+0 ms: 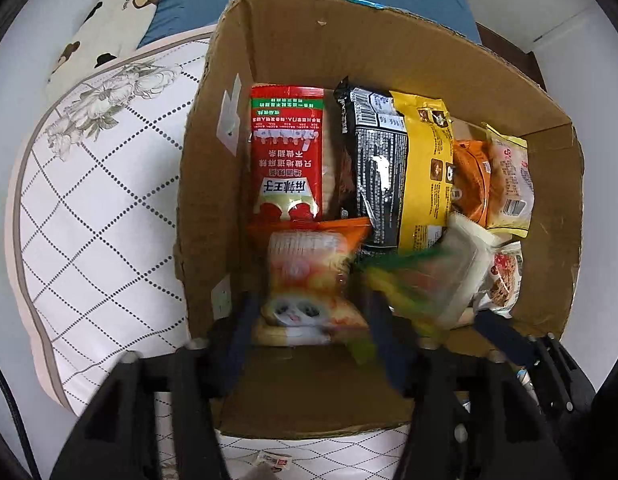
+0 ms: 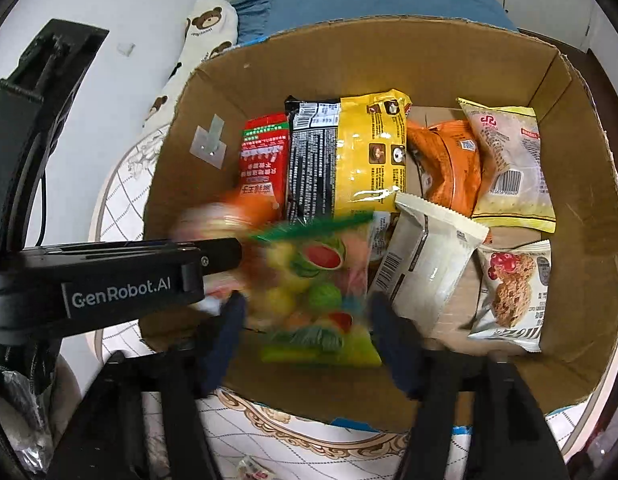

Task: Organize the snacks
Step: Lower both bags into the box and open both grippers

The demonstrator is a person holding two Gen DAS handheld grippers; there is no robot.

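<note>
Both tools are down inside the box [image 2: 581, 184] on the bed [image 1: 89, 220]. Left tool [image 1: 309, 316] has its fingers set wide on either side of an orange cracker pack [image 1: 309, 276] at the near left corner; whether they press it I cannot tell, the pack is blurred. Right tool [image 2: 309, 320] likewise straddles a fruit-candy bag [image 2: 317, 288], green-edged and blurred, with the fingers at its two long sides but no clear contact.

Candy bag lies directly ahead of the right tool, its long axis running away from the camera, and just right of the cracker pack. Left tool's body [image 2: 149, 276] crosses close beside it, so the two sit nearly touching.

Beyond, packets stand in a row along the far side: red pack [image 1: 287, 152], black pack [image 1: 373, 160], yellow pack [image 1: 425, 168], orange bag [image 2: 449, 164], pale bag [image 2: 509, 160]. White pack [image 2: 425, 264] leans beside the candy bag; cookie pack [image 2: 513, 288] lies at the right.

Judging by this, each tool is placing or straightening its own packet, and the right one is nearer the free space
</note>
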